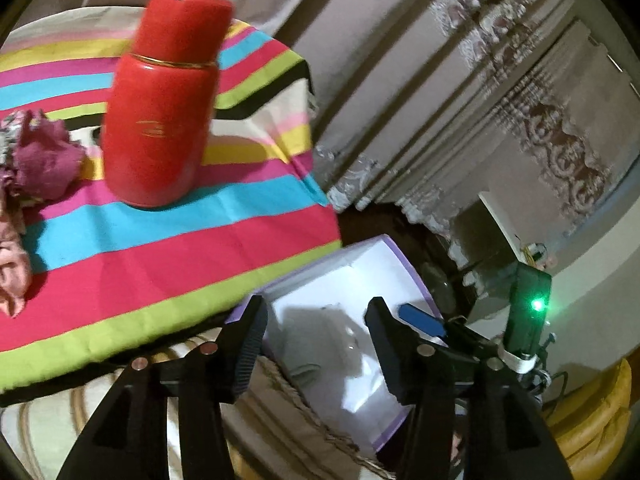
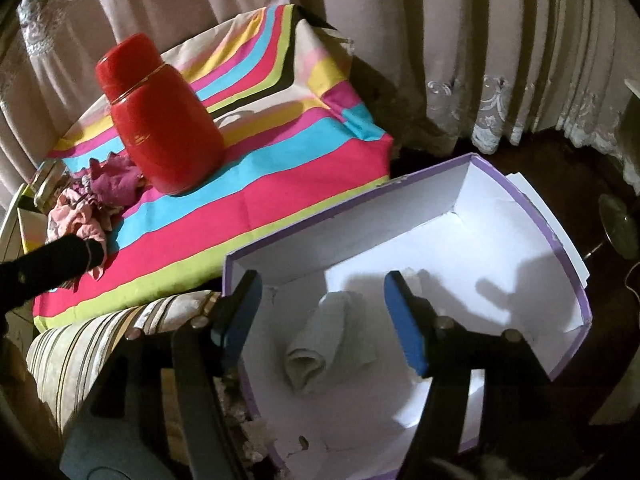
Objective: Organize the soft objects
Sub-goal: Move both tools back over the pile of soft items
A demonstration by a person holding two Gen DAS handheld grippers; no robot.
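Right up close, the right gripper (image 2: 322,320) hangs over the open purple-edged box (image 2: 568,276), blue pads spread well apart with nothing pinched between them. Down below on the white floor of that box lies a rolled pale cloth (image 2: 320,344), clear of both pads, so that one looks delivered.

Over to the other camera: the left gripper (image 1: 316,344) has its black jaws apart too, and empty, with the box (image 1: 416,276) beneath and beyond them. The right gripper's blue pad (image 1: 422,318) peeks in just beside it.

On the striped tablecloth (image 2: 280,200) a red flask (image 2: 160,120) stands upright, hard-bodied, so I'd say it's no part of this job. Just beside it, toward the table's far-left end, sits the remaining work: a crumpled maroon cloth (image 2: 114,184) and a pink cloth (image 2: 78,216), bunched together and touching. The left gripper's dark arm (image 2: 52,264) shows in front of the pink one from the right camera.

So, scorecard as I read it: one soft piece in the box, at least two waiting on the table. Both grippers free, neither near the pile yet.
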